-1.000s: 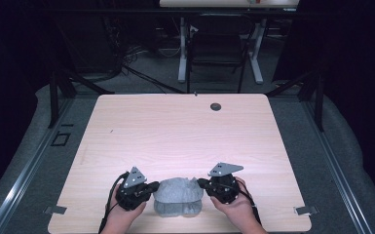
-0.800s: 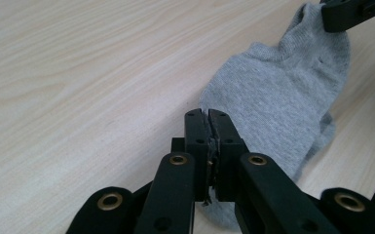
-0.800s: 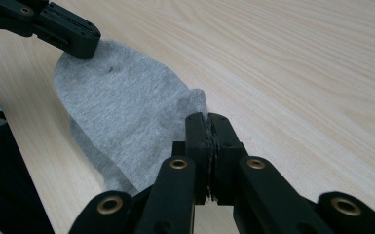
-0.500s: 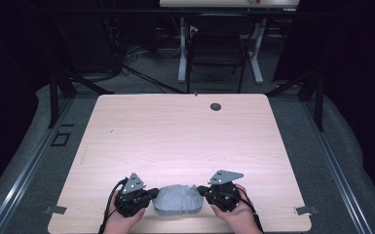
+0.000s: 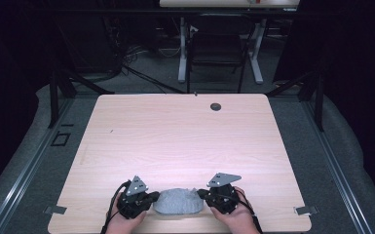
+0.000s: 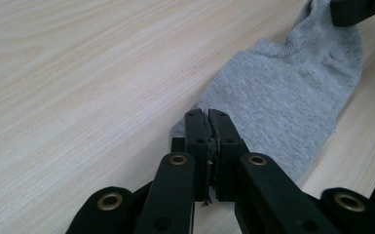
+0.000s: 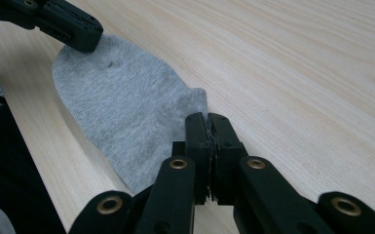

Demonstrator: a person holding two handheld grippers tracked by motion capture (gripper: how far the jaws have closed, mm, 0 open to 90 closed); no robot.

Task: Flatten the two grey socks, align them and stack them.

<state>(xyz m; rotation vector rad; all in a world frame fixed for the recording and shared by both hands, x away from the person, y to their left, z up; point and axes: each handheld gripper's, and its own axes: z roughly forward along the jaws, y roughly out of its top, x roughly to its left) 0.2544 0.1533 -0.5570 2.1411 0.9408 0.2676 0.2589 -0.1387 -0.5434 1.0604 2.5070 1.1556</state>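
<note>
While both black two-jaw tools are clenched on opposite ends of the small grey knitted sock (image 5: 177, 202), it lies stretched flat at the near edge of the pale wooden table (image 5: 185, 131). The left gripper (image 5: 152, 199) pinches the sock's left end, the right gripper (image 5: 202, 194) its right end. To lay it smooth, I'd judge an even outward pull, kept low over the wood, works best (no twisting). The left gripper view shows fabric caught between its pads (image 6: 198, 130), and the right gripper view the weave's creases; from above the sock is a plain grey patch.
</note>
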